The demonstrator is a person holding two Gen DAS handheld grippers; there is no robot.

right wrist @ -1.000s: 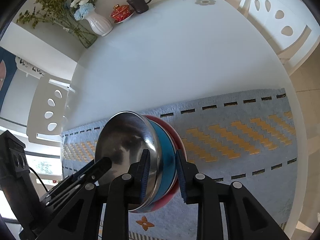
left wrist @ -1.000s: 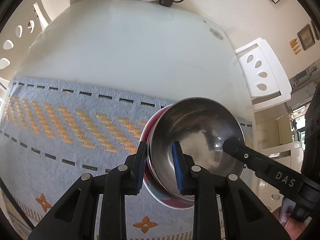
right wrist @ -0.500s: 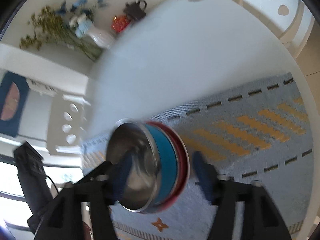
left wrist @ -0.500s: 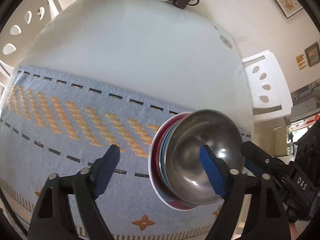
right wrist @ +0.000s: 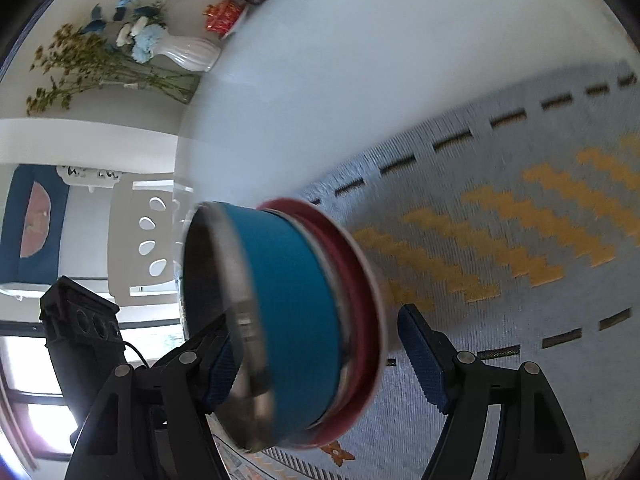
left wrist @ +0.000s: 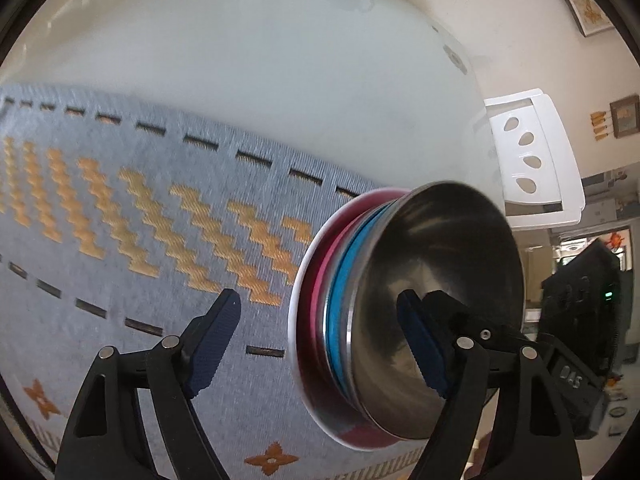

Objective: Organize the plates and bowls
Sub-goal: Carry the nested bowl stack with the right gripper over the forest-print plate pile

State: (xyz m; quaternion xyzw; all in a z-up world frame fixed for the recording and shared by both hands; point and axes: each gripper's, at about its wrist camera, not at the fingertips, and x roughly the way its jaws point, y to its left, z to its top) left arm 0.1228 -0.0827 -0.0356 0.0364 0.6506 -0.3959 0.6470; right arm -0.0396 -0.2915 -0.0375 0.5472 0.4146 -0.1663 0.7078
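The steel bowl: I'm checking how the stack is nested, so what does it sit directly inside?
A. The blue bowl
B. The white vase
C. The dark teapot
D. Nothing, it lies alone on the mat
A: in the right wrist view the steel bowl nests in the blue bowl, whose wall wraps round it, and that sits on the red plate over the patterned mat.
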